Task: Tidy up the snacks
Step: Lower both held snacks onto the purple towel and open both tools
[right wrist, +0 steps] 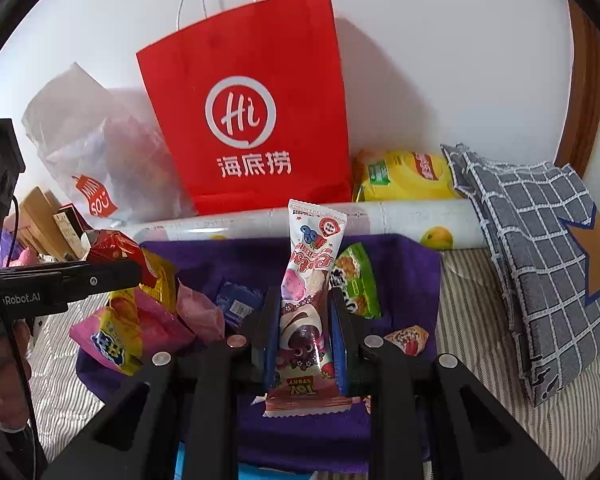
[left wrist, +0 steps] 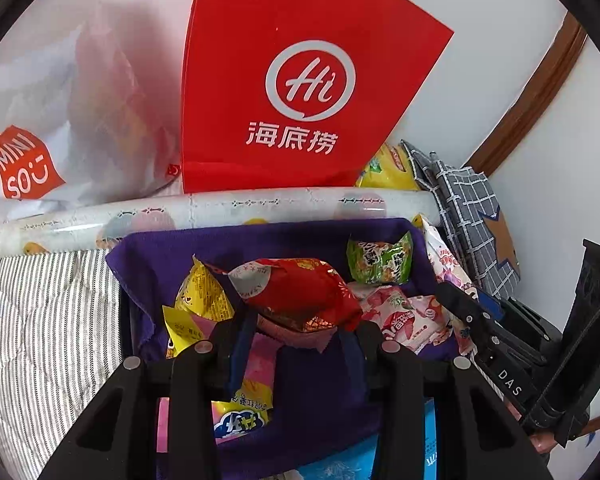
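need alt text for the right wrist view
The right tongs grip a long pink Toy Story snack packet upright over a purple cloth strewn with snacks. A red paper bag stands behind against the wall.

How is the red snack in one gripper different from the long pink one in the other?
The red snack is short and puffy; the pink snack is long and flat. The red snack has shiny red foil with gold print, while the pink snack shows cartoon pictures and a Toy Story label. The left gripper holds the red one sideways; the right gripper holds the pink one pointing away. Both are sealed and held above the purple cloth.
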